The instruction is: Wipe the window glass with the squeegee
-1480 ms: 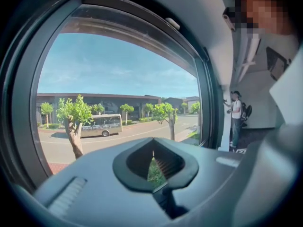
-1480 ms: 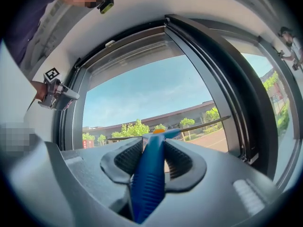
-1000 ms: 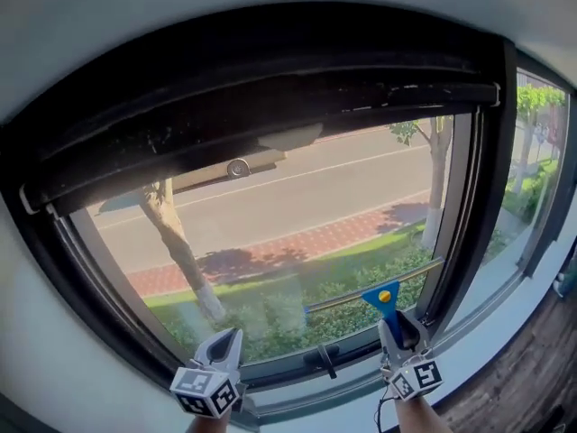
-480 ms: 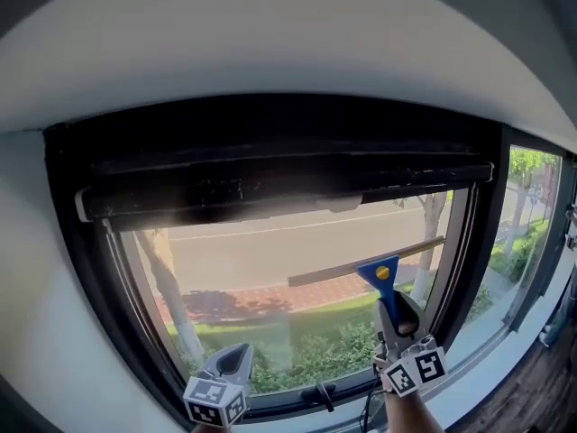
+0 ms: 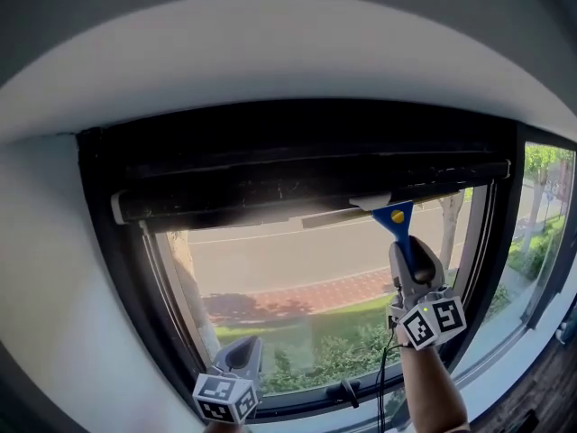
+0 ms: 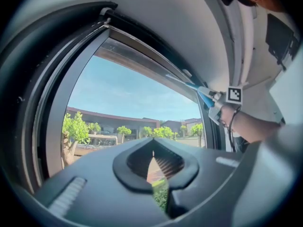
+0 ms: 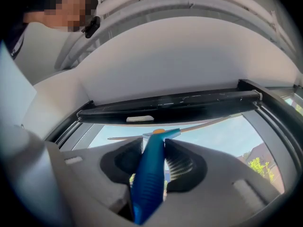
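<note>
My right tool (image 5: 406, 253) gripped the squeegee (image 5: 394, 213), blade above it at the top of the window glass (image 5: 288, 273) (left tool (image 5: 242, 357) closed, empty); next, I judged, 1 steady downward pull.

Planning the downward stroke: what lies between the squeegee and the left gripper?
Only bare window glass, as the head view shows. The squeegee is high on the pane in the right gripper; the left gripper hangs low, shut and empty.

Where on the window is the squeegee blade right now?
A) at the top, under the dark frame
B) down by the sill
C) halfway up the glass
A: the squeegee, gripped by the right tool, has its blade along the top of the glass, just under the frame.
</note>
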The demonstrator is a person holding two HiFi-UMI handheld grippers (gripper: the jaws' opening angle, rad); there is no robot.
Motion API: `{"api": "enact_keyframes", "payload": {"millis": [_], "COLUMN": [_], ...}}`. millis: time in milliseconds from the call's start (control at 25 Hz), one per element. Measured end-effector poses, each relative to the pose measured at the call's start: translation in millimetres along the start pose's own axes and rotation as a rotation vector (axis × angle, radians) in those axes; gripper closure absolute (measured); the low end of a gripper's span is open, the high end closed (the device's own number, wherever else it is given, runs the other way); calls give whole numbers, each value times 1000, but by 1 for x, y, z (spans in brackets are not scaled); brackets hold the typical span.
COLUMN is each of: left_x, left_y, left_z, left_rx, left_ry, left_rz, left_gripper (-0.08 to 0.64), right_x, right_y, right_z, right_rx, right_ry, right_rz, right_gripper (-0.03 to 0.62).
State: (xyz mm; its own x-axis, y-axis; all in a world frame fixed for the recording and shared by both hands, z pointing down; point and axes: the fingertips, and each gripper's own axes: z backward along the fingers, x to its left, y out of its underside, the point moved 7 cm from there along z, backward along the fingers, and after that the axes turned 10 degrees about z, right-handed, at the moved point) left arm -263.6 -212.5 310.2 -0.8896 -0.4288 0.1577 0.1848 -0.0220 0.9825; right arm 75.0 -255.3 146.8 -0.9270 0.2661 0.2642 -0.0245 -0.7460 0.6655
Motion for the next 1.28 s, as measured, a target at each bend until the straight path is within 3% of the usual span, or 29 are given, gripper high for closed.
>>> {"api": "enact_keyframes", "payload": {"millis": [560,840,1280], "left_x": [20,21,20], "left_y": [-5,-1,4], "left_z": [0,1,4], "left_rx": [1,11,19], "left_ry": [-6,1,1], "left_rz": [8,16,26], "left_gripper": [563,563,563], "right_x": [9,9,7], "right_y": [-3,14,23], "right_z": [-43,-44,-37], "right_rx": [-75,-45,-17], "right_ry": [68,66,34], "right_rz": [-49,-143,-146], "right_gripper": [446,446,446]}}
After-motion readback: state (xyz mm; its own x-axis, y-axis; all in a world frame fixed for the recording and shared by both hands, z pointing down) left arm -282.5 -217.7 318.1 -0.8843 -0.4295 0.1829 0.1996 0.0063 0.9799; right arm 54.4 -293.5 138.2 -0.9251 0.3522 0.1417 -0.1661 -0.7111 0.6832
